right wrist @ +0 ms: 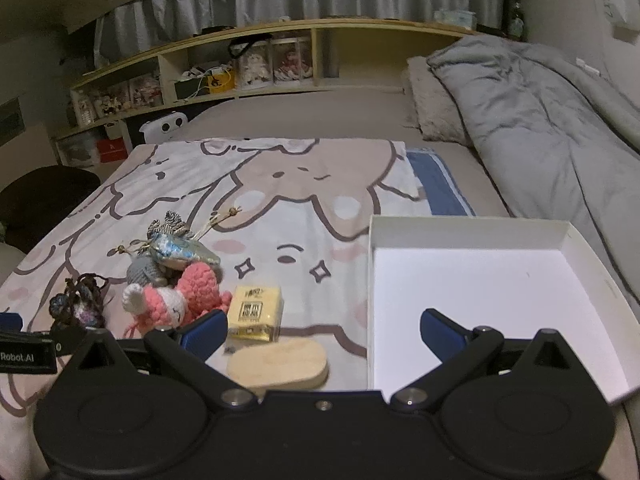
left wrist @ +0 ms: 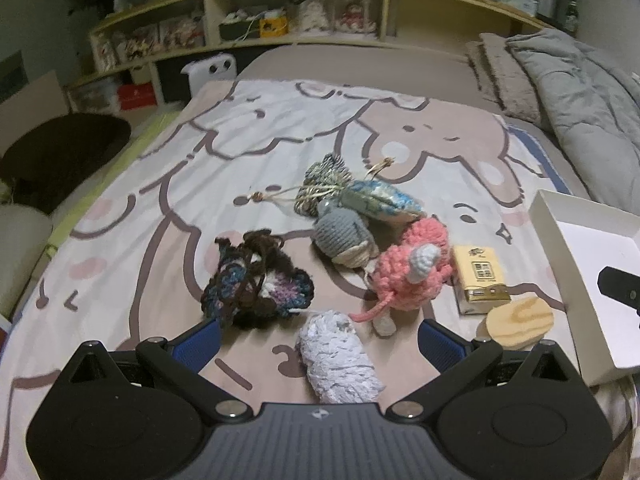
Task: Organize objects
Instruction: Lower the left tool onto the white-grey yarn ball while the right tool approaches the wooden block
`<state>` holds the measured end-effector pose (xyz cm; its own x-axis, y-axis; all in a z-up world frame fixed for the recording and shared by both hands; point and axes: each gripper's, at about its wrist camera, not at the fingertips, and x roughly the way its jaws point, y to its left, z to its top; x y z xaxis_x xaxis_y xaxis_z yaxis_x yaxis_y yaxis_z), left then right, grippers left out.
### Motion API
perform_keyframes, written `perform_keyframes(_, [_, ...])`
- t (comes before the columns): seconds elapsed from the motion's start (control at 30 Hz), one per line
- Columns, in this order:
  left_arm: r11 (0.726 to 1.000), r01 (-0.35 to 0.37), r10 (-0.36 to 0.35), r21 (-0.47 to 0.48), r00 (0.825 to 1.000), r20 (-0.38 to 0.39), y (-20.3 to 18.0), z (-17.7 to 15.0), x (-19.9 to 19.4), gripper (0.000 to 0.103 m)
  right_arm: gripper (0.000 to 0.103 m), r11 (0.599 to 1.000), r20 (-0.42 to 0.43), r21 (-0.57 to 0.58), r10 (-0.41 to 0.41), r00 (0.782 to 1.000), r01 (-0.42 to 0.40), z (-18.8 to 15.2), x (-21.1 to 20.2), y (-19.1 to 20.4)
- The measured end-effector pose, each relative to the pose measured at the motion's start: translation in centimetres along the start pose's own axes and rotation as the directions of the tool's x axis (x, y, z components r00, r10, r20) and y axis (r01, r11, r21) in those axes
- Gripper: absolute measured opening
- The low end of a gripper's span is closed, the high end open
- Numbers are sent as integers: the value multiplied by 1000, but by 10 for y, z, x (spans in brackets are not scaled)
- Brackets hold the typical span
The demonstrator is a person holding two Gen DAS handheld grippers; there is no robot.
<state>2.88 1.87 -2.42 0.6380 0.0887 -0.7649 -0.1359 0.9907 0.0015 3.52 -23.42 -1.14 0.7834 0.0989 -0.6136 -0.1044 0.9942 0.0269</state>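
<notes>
Spread over the bed is a cartoon-print blanket (left wrist: 248, 152) carrying everything I see. Furthest left lies a dark crocheted pouch (left wrist: 256, 284), then a white knitted roll (left wrist: 336, 356) between the fingers of my left claw (left wrist: 320, 336), which is spread and holding nothing. Beyond sit a grey knitted toy (left wrist: 340, 236) and a pink one (left wrist: 412, 272), touching. Next come a yellow packet (right wrist: 256, 312) and a wooden oval (right wrist: 280, 364). My right claw (right wrist: 320, 332) is spread too, beside the white box (right wrist: 480, 280).
</notes>
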Motion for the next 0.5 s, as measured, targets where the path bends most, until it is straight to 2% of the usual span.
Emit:
perform_keyframes(0.07, [999,-26,25,-46,999,-24,4,0,6,103,103,1000,-6,-4,-3,1000,3,2,7,0])
perform_keyframes(0.23, [994,-58,51,-91,996,-76,10,-5,21,100,103,998,-48,36,59,997,-58,6,28,-5])
perform_keyframes(0.5, [992,-7,-9,-126,992,-123,8,-14,36,83,103,986,-121,46,164,979,-159,7,55,3])
